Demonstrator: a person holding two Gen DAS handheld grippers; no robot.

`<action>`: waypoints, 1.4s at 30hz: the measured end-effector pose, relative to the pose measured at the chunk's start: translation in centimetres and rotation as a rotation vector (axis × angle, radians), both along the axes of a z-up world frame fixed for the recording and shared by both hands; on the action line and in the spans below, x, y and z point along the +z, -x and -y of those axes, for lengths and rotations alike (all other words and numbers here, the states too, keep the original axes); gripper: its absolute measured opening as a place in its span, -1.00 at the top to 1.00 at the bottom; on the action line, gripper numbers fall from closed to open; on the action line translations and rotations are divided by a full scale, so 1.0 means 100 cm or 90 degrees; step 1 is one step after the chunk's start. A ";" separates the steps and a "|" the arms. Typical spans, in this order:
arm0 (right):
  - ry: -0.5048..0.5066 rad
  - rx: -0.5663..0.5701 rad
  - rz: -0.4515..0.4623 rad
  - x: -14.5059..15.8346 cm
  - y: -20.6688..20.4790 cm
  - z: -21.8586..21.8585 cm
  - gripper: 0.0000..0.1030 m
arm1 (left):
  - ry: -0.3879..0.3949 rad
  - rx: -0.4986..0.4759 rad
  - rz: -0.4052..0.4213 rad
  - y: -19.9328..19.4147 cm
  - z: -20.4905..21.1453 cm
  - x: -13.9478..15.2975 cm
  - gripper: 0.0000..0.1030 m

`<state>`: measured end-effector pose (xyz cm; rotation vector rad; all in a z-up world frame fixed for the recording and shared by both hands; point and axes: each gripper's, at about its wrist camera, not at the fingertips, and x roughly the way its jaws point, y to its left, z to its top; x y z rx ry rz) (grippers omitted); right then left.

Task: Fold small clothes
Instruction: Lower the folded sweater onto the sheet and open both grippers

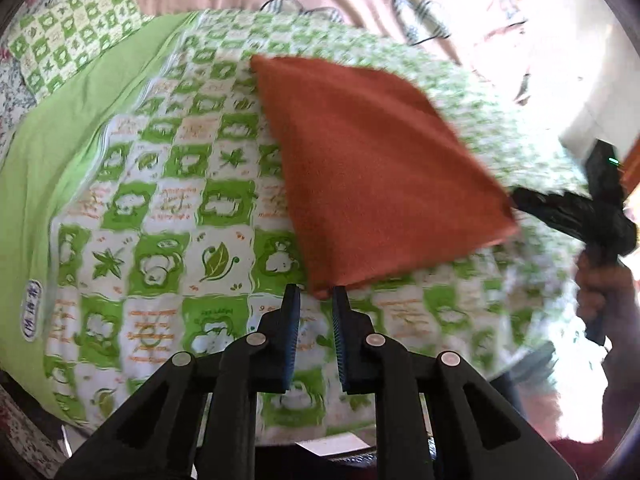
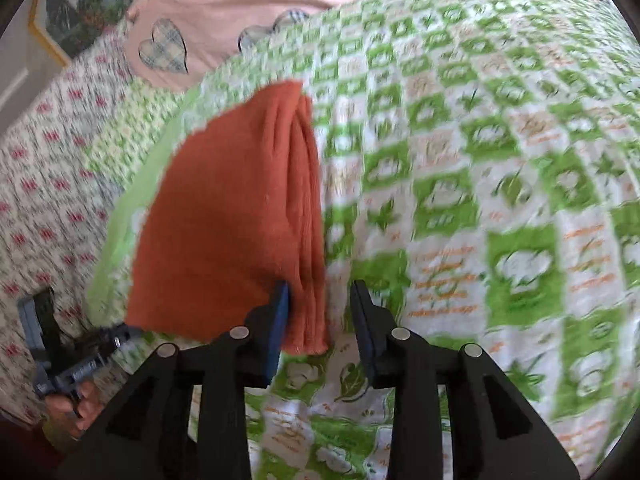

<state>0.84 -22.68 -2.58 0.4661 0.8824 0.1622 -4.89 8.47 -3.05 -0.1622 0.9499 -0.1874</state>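
A folded orange-brown cloth (image 1: pixel 372 168) lies on the green and white patterned quilt (image 1: pixel 168 208). My left gripper (image 1: pixel 316 296) is open, its fingertips just before the cloth's near corner, not gripping it. The right gripper (image 1: pixel 560 216) shows as a black tool at the cloth's right corner. In the right wrist view the same cloth (image 2: pixel 228 220) shows its stacked folded edges. My right gripper (image 2: pixel 320 292) is open, the cloth's near corner lying between its fingers, against the left one. The left gripper (image 2: pixel 80 356) shows at the cloth's lower left corner.
A pink bedcover with checked hearts (image 2: pixel 240 20) lies behind the quilt. A plain green border (image 1: pixel 60 140) runs along the quilt's left side. A floral sheet (image 2: pixel 52 180) lies further left. A matching pillow (image 1: pixel 72 32) sits at the back left.
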 end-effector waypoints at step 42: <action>0.055 0.054 0.085 0.026 -0.078 -0.047 0.56 | 0.060 -0.053 -0.017 -0.066 0.026 -0.027 0.62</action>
